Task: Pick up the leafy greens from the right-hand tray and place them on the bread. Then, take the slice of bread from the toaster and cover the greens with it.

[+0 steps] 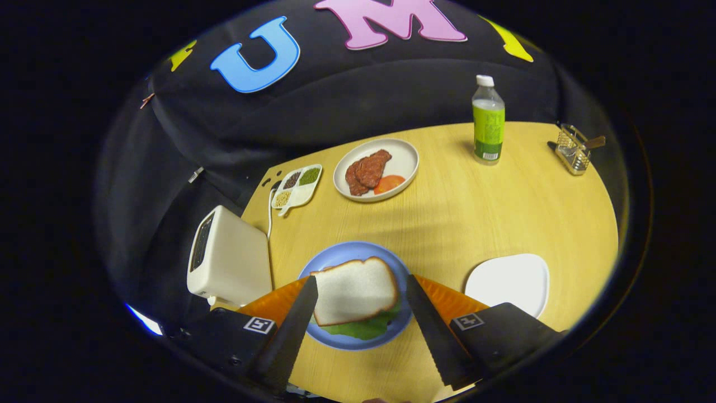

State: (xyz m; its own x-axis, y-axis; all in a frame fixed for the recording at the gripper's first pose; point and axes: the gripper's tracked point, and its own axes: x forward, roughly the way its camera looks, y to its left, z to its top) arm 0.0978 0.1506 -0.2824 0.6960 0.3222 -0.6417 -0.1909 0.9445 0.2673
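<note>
A slice of white bread [353, 290] lies on the blue plate [341, 254], over leafy greens [363, 329] that poke out beneath its near edge. My gripper [361, 281] is open; its two fingers stand to either side of the slice without pressing on it. The cream toaster [228, 258] stands left of the plate, at the table's edge. A white tray [509, 282] sits to the right of the fingers, with nothing on it.
Beyond the plate are a white plate [405, 159] with meat slices and a tomato slice, a divided dish of grains [296, 186], a green-labelled bottle [488, 120] and a wire holder [573, 150] at the far right of the wooden table [481, 207].
</note>
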